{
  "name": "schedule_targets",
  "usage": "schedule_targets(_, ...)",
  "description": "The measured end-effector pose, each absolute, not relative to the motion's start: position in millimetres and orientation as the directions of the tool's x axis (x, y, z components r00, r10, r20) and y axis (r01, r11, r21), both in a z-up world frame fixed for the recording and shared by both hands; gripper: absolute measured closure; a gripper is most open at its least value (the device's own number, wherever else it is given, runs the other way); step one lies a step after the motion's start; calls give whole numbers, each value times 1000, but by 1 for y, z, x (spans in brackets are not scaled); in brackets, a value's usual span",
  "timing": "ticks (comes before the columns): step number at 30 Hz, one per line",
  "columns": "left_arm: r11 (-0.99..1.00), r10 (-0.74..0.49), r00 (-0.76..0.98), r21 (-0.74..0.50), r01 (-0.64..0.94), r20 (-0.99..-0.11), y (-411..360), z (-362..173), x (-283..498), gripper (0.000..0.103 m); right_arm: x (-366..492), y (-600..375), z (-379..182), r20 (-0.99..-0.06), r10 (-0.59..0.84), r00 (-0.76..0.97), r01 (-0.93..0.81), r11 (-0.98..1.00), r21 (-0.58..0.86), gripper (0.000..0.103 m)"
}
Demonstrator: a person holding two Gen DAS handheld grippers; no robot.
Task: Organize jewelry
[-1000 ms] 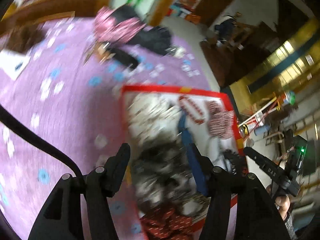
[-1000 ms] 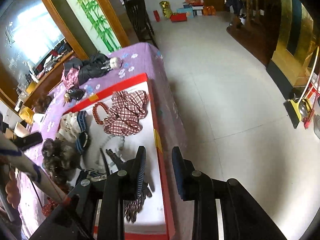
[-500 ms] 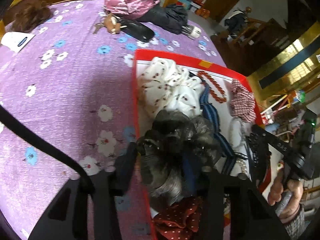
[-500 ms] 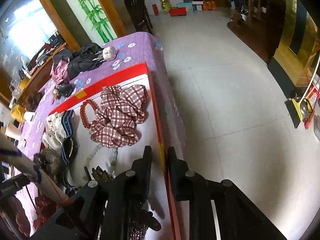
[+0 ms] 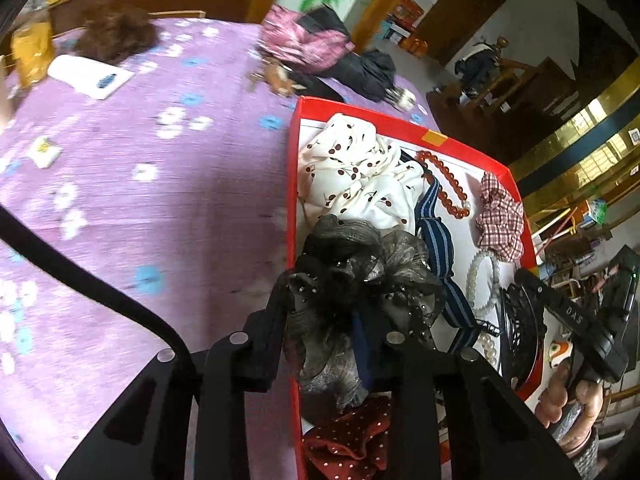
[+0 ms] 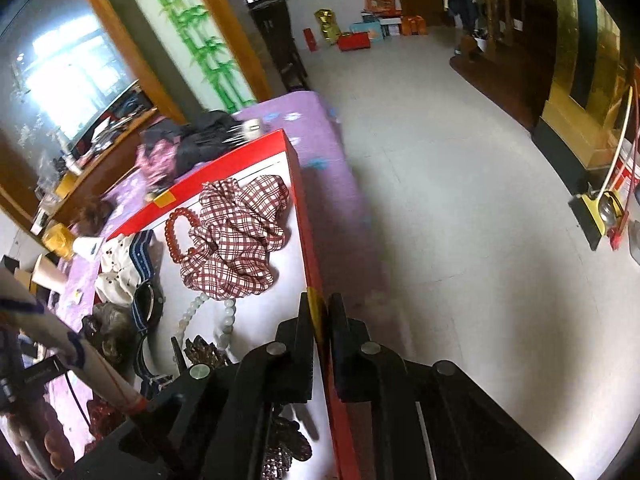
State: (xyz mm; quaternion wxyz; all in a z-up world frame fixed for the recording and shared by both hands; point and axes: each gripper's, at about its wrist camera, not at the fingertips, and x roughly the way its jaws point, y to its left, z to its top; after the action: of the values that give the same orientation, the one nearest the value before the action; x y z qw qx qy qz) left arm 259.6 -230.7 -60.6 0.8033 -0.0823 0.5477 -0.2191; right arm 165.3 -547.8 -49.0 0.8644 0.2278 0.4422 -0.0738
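Observation:
A red tray [image 5: 292, 184] with a white floor lies on the purple cloth and holds hair ties and bracelets. My left gripper [image 5: 324, 304] has its jaws closing, pads pressed on a dark grey gauze scrunchie [image 5: 360, 256] at the tray's near left. Beyond it lie a white cherry-print scrunchie [image 5: 352, 172], a red bead bracelet [image 5: 444, 188], a plaid scrunchie [image 5: 502, 216] and a striped blue band [image 5: 436, 236]. My right gripper [image 6: 319, 312] is shut on the tray's right rim [image 6: 304, 220]. A black hair claw [image 5: 520, 328] sits beside it.
A pale bead bracelet [image 6: 226, 316] and a dark red dotted scrunchie [image 5: 348, 436] are also in the tray. On the cloth [image 5: 140, 200] lie a brown hairpiece [image 5: 116, 36], a white flat device [image 5: 92, 76] and a pink bag [image 5: 308, 44]. Right of the tray the table ends above the floor [image 6: 460, 220].
The left gripper came down from open above the tray and closed around the grey scrunchie. The right gripper shifted from over the hair claw to the tray's right rim and shut on it.

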Motion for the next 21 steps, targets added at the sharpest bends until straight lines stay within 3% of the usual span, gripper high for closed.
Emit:
schedule_targets(7, 926, -371, 348, -313, 211, -861, -146, -43, 237, 75, 160, -472, -55, -798, 167, 578, 295, 870, 395, 95)
schedule_targets(15, 954, -299, 332, -273, 123, -895, -70, -70, 230, 75, 170, -391, -77, -823, 207, 529, 249, 890, 383, 95)
schedule_targets(21, 961, -276, 309, -255, 107, -910, -55, -92, 237, 75, 177, -370, -92, -844, 187, 504, 267, 895, 358, 95)
